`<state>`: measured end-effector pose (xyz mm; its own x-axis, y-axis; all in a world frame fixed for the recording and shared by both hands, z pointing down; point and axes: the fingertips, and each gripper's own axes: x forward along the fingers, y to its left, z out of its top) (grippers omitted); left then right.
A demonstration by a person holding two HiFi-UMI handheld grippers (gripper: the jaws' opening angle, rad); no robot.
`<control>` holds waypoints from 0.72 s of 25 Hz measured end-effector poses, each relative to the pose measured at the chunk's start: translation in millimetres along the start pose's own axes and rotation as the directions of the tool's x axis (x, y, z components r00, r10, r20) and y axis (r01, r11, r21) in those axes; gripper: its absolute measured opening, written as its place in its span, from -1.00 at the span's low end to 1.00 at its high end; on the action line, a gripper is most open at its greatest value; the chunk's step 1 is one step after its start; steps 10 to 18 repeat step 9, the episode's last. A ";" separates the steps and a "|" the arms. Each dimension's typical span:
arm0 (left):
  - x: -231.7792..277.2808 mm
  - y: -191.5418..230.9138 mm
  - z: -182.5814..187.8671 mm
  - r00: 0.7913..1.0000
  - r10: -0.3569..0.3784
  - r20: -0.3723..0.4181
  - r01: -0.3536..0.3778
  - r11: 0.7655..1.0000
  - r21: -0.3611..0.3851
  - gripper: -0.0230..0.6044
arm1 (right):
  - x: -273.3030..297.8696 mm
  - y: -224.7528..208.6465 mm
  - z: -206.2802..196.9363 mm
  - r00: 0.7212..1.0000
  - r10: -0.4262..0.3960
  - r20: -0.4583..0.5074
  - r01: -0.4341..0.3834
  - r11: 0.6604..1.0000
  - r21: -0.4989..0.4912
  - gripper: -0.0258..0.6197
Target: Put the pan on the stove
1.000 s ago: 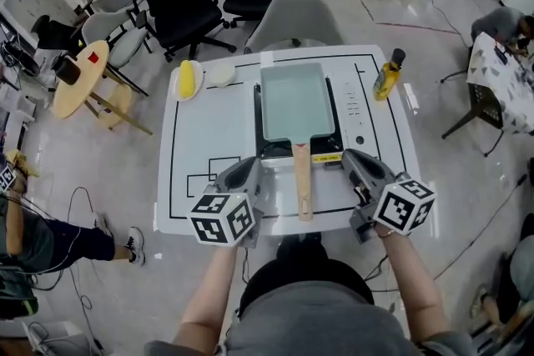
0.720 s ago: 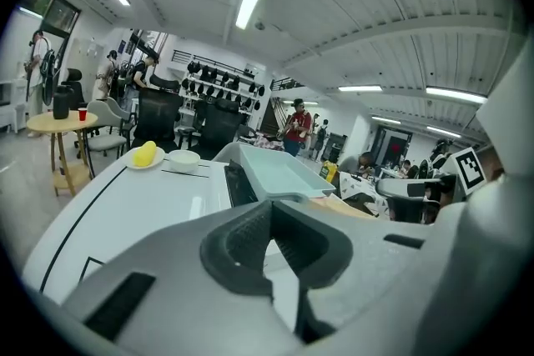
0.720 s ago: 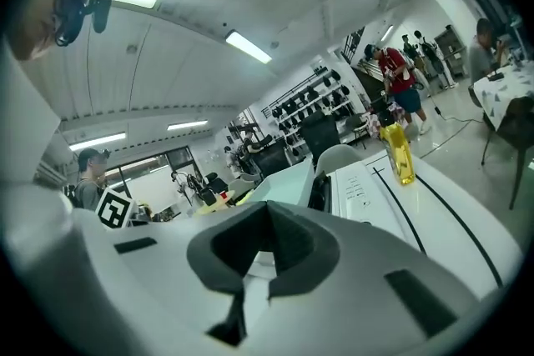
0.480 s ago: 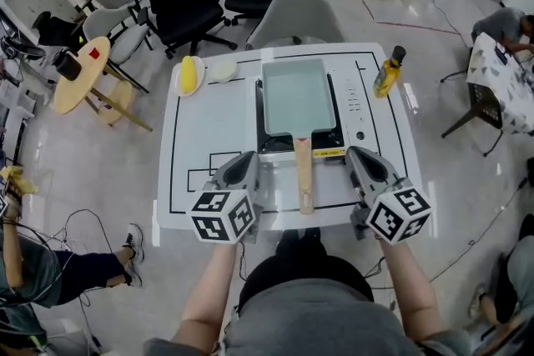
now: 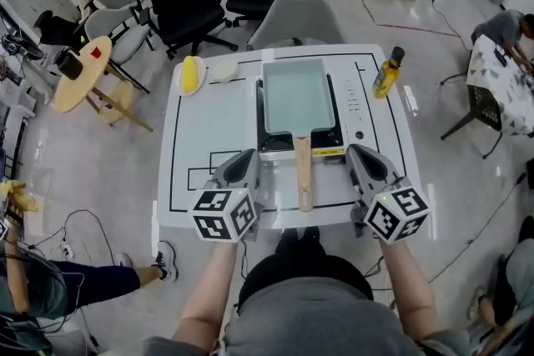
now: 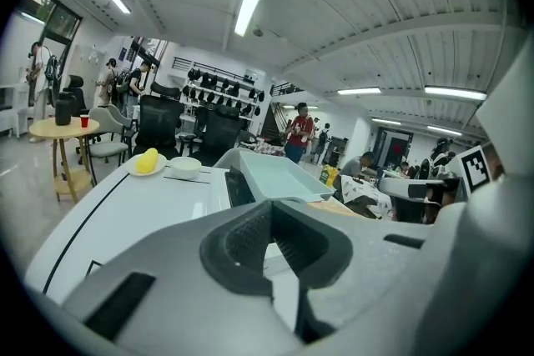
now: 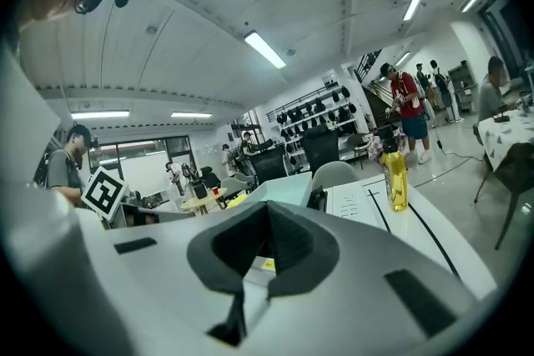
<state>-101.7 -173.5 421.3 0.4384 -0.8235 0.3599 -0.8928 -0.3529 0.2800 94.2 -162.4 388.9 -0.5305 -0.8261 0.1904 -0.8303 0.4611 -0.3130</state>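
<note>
Head view: left hand-held gripper point(image 5: 248, 156) and right hand-held gripper point(image 5: 355, 151), both pressed together, flank the pan handle point(image 5: 303, 175), clear of it.

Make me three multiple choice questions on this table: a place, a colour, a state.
1. Where is the pan? A on the stove B on the floor C on a chair
2. What colour is the bottle? A red B yellow C black
3. What state is the left hand-held gripper in? A shut, empty B wide open C clamped on a handle
Answers: 1 A, it rests on the black stove. 2 B, its body is yellow. 3 A, its jaws meet with nothing between.
</note>
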 end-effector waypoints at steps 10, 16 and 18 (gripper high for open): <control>2.6 0.4 -4.2 1.000 0.003 0.008 -0.003 1.000 -0.006 -0.91 | 0.4 -3.6 -3.8 1.000 -0.004 0.007 0.004 1.000 -0.009 -0.91; 2.6 0.4 -4.2 1.000 0.003 0.008 -0.003 1.000 -0.006 -0.91 | 0.4 -3.6 -3.8 1.000 -0.004 0.007 0.004 1.000 -0.009 -0.91; 2.6 0.4 -4.2 1.000 0.003 0.008 -0.003 1.000 -0.006 -0.91 | 0.4 -3.6 -3.8 1.000 -0.004 0.007 0.004 1.000 -0.009 -0.91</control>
